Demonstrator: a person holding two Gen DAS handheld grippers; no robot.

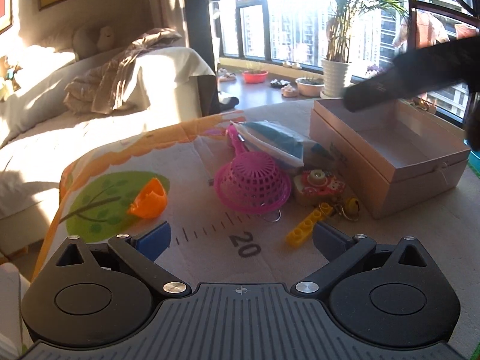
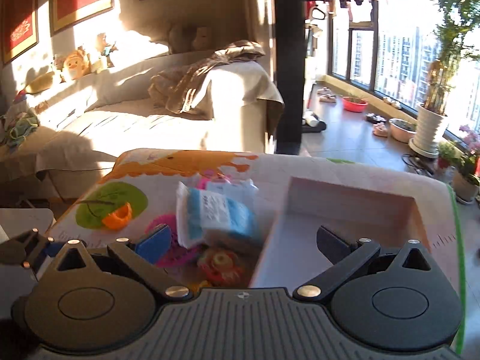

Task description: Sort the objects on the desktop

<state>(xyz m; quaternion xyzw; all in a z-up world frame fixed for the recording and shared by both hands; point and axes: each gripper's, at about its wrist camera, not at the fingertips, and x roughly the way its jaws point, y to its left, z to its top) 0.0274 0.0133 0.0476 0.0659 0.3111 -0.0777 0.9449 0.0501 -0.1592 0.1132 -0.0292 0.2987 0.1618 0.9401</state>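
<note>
My left gripper point(image 1: 241, 240) is open, low over a printed mat, with nothing between its blue-padded fingers. Ahead of it lie a yellow brick point(image 1: 309, 228), an upturned pink strainer basket point(image 1: 252, 184), a red toy camera point(image 1: 318, 184), a gold bell keyring point(image 1: 351, 207), an orange plastic piece point(image 1: 148, 199) and a blue packet point(image 1: 273, 141). An open beige box point(image 1: 420, 177) stands to the right. My right gripper point(image 2: 243, 243) is open and empty, hovering above the packet point(image 2: 216, 213) and the box's point(image 2: 351, 198) left wall.
The mat point(image 1: 204, 258) covers a table whose left edge drops toward a sofa point(image 1: 90, 114). A dark blurred shape point(image 1: 405, 72) crosses above the box. Potted plants point(image 2: 429, 132) and basins stand on the floor by the windows. The left gripper's body point(image 2: 27, 249) shows at the far left.
</note>
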